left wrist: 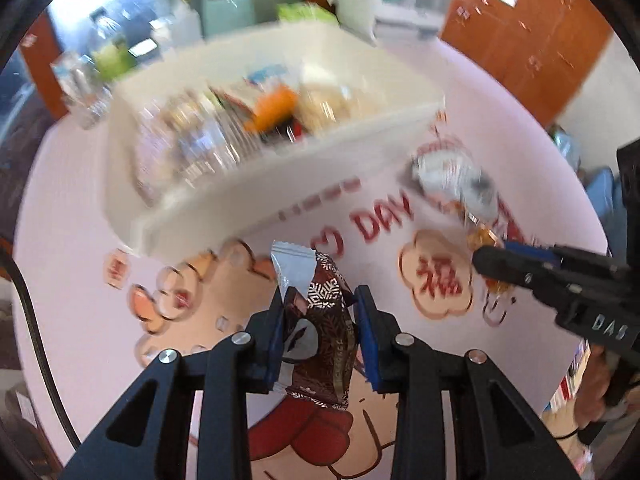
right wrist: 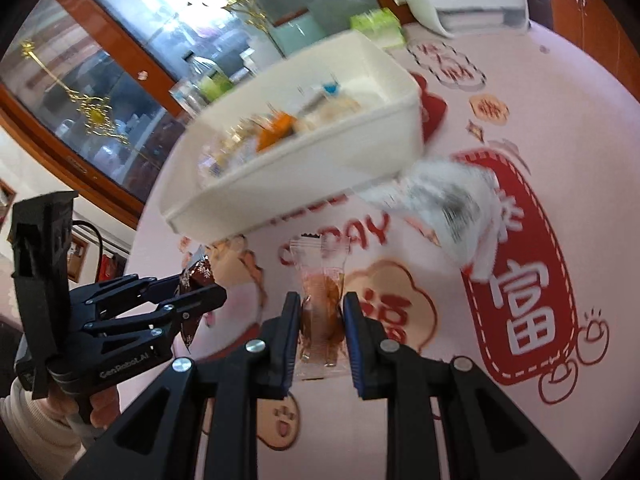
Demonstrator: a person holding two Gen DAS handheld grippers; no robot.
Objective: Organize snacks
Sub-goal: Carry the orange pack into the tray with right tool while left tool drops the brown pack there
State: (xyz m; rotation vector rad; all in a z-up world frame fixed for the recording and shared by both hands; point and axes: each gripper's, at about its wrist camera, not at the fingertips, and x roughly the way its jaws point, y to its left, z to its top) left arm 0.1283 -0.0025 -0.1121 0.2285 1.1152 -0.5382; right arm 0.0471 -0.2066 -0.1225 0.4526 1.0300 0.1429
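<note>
I have one snack clamped in each claw: my left gripper pinches a brown foil packet with a white snowflake pattern, and my right gripper grips a clear plastic sachet of amber sweets. Both call for a lift forward and over the near wall of the one white rectangular plastic bin ahead, already holding several blurred snacks. One silver-white crinkled wrapper lies ahead-right on the pink printed tablecloth.

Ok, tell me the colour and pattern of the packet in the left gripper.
Dark brown snack packet with white snowflake print and a silver end, clearest in the left wrist view.
</note>
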